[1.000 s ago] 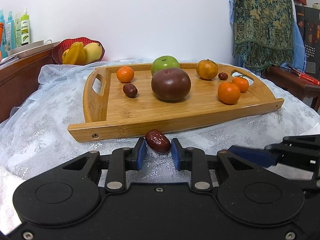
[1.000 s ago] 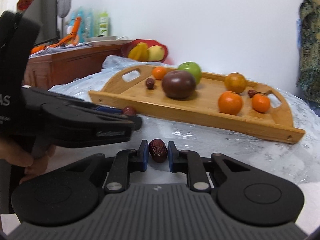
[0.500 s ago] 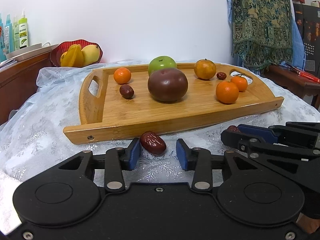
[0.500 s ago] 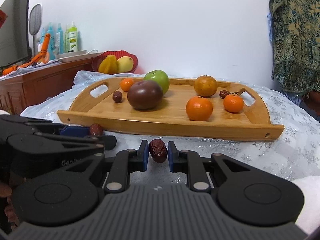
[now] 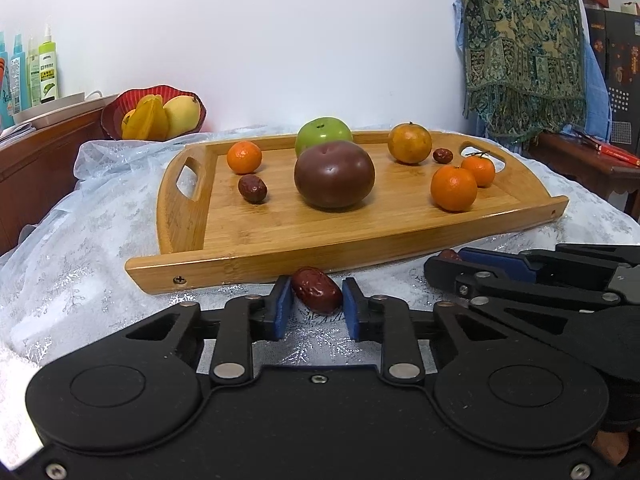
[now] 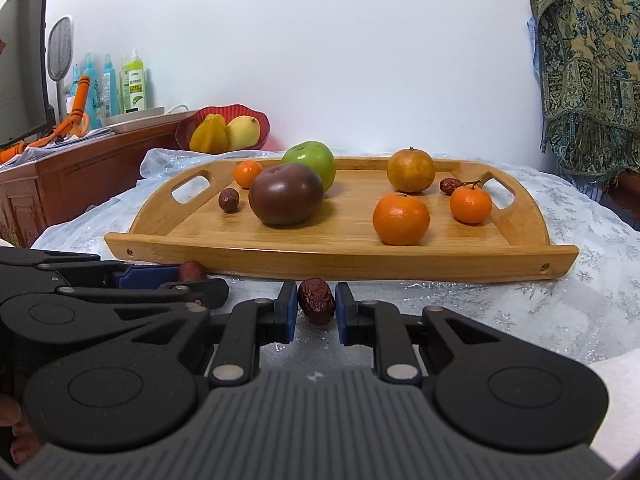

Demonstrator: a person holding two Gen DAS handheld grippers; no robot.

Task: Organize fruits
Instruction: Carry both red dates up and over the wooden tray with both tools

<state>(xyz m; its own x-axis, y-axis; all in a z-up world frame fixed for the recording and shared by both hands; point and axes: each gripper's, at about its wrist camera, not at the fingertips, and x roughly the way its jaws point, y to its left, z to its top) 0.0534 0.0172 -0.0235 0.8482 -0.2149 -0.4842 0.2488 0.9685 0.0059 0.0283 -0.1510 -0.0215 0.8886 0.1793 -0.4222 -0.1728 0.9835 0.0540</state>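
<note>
A wooden tray (image 6: 344, 254) of fruit is set on a desk (image 6: 560, 300) draped in white cloth, against a white wall. Just before the tray, one date (image 5: 317, 289) is clamped in the left tongs (image 5: 316, 307), another date (image 6: 317, 301) in the right tongs (image 6: 316, 312).

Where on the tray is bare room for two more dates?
Bare wood: the front strip of the tray between its front rim and the dark plum, and the middle gap between plum and front orange. Crowded: back right, around the handle.
</note>
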